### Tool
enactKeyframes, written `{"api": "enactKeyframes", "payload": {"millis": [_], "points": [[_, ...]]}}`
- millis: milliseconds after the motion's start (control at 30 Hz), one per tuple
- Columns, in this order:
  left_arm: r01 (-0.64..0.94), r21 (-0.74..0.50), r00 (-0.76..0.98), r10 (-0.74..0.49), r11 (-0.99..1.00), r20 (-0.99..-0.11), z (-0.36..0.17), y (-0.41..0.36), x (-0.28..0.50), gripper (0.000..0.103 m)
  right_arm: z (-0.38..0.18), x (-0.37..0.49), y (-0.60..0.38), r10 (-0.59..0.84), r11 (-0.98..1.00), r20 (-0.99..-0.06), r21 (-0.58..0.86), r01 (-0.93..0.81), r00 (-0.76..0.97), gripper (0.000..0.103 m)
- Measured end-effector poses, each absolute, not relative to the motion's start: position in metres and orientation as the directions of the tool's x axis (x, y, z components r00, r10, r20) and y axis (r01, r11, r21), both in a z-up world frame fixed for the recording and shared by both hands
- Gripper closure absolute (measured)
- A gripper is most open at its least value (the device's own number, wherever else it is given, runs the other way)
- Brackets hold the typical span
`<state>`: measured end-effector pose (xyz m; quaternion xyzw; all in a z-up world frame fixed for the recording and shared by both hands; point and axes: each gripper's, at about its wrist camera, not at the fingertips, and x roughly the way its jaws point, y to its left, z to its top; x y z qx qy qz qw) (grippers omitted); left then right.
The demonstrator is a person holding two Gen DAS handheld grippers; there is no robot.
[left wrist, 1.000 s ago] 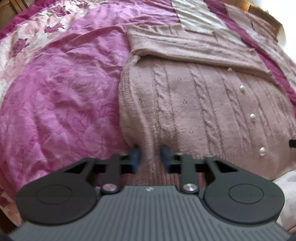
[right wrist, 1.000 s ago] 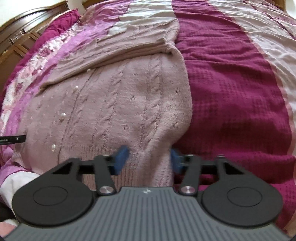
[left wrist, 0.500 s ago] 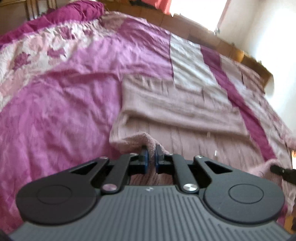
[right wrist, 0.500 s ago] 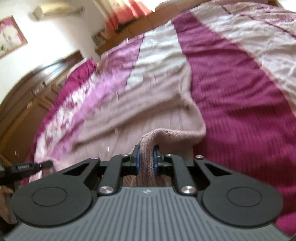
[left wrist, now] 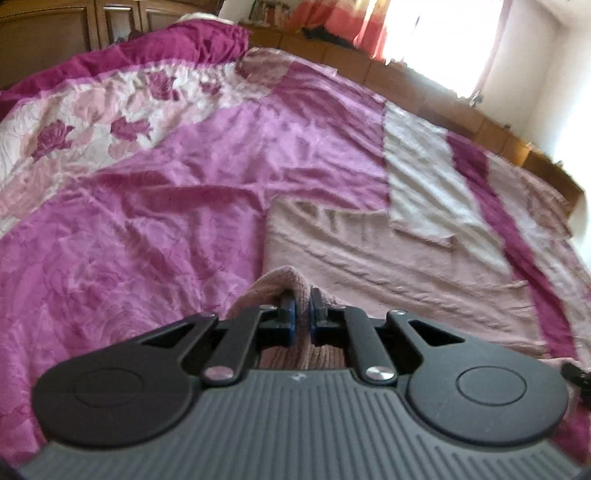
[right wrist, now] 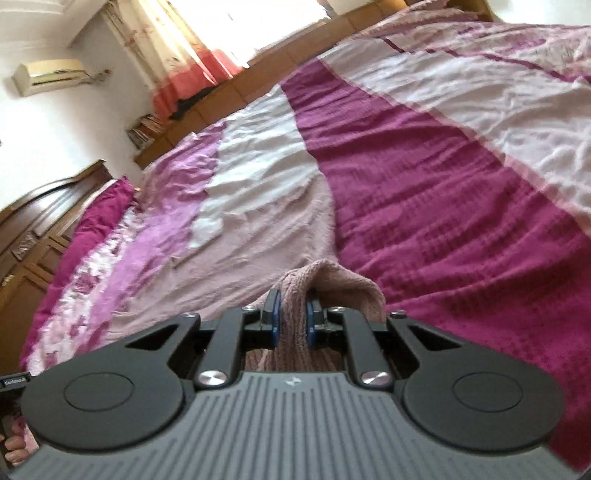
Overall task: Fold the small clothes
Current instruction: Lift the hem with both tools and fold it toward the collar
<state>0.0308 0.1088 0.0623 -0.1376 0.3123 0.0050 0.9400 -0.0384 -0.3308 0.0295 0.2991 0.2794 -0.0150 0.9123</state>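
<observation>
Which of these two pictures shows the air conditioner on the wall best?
The right wrist view: the air conditioner sits in plain sight high on the white wall, left of the curtain. The left wrist view shows none of it, only bed, curtain and window.

Bright curtained window (left wrist: 436,33), white wall with air conditioner (right wrist: 51,75) — dark wooden wardrobe (right wrist: 33,229) beside bed.

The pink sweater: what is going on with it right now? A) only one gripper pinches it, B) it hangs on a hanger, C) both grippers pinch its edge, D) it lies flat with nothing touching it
C: the left gripper and the right gripper each have the sweater's knit edge bunched between shut fingers.
</observation>
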Motion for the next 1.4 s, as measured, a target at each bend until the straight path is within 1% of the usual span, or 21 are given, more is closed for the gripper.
{"api": "enactKeyframes", "payload": {"millis": [167,267,300,433,467,500,533,567,633,700,833,900,933,1100,1233,1300,1400], "points": [[-0.105,-0.199,0.766,-0.048,0.974,-0.641,0.036,0.104,0.049,0.093,0.008,-0.021,-0.327,0.118,0.831,-0.563,0.507,0.230,0.818,0.088],[-0.101,-0.189,0.758,-0.048,0.977,-0.651,0.029,0.104,0.049,0.091,0.007,-0.022,-0.326,0.119,0.834,-0.567,0.503,0.228,0.815,0.087],[-0.097,-0.186,0.759,-0.049,0.978,-0.649,0.030,0.104,0.048,0.091,0.007,-0.021,-0.326,0.123,0.833,-0.569,0.505,0.228,0.813,0.085],[-0.064,-0.169,0.756,-0.063,0.984,-0.651,0.036,0.102,0.043,0.090,0.011,-0.025,-0.329,0.147,0.813,-0.568,0.536,0.229,0.810,0.071],[-0.056,-0.168,0.756,-0.068,0.984,-0.651,0.038,0.102,0.042,0.089,0.013,-0.027,-0.329,0.148,0.811,-0.569,0.537,0.230,0.809,0.070],[-0.051,-0.169,0.755,-0.072,0.984,-0.652,0.040,0.101,0.040,0.089,0.015,-0.028,-0.328,0.147,0.812,-0.571,0.536,0.231,0.807,0.065],[-0.048,-0.168,0.754,-0.074,0.985,-0.653,0.043,0.101,0.037,0.083,0.018,-0.031,-0.327,0.146,0.814,-0.573,0.533,0.231,0.807,0.060],[-0.044,-0.166,0.753,-0.076,0.985,-0.653,0.045,0.101,0.035,0.077,0.021,-0.033,-0.325,0.143,0.818,-0.572,0.528,0.229,0.808,0.058],[-0.036,-0.154,0.750,-0.075,0.987,-0.657,0.047,0.100,0.031,0.074,0.026,-0.039,-0.323,0.137,0.827,-0.569,0.516,0.223,0.811,0.050],[-0.025,-0.143,0.741,-0.078,0.989,-0.667,0.048,0.098,0.027,0.074,0.032,-0.045,-0.320,0.130,0.840,-0.571,0.497,0.216,0.811,0.047],[-0.007,-0.147,0.727,-0.095,0.989,-0.680,0.047,0.097,0.019,0.073,0.042,-0.057,-0.316,0.130,0.858,-0.570,0.475,0.196,0.812,0.042],[-0.010,-0.148,0.723,-0.095,0.989,-0.684,0.044,0.097,0.017,0.068,0.044,-0.062,-0.315,0.131,0.858,-0.571,0.475,0.196,0.810,0.040],[-0.011,-0.149,0.720,-0.096,0.989,-0.687,0.042,0.097,0.016,0.065,0.045,-0.065,-0.314,0.131,0.857,-0.573,0.476,0.198,0.809,0.039],[0.005,-0.126,0.710,-0.092,0.992,-0.698,0.034,0.091,0.016,0.064,0.039,-0.066,-0.310,0.146,0.862,-0.590,0.469,0.190,0.794,0.039],[0.019,-0.128,0.706,-0.104,0.992,-0.700,0.030,0.091,0.016,0.059,0.026,-0.060,-0.308,0.167,0.854,-0.617,0.480,0.200,0.769,0.039],[0.023,-0.122,0.704,-0.103,0.992,-0.703,0.027,0.090,0.016,0.059,0.022,-0.059,-0.306,0.162,0.862,-0.623,0.467,0.198,0.765,0.038],[0.030,-0.120,0.700,-0.107,0.992,-0.706,0.025,0.089,0.018,0.054,0.018,-0.058,-0.302,0.172,0.875,-0.622,0.453,0.173,0.764,0.032]]}}
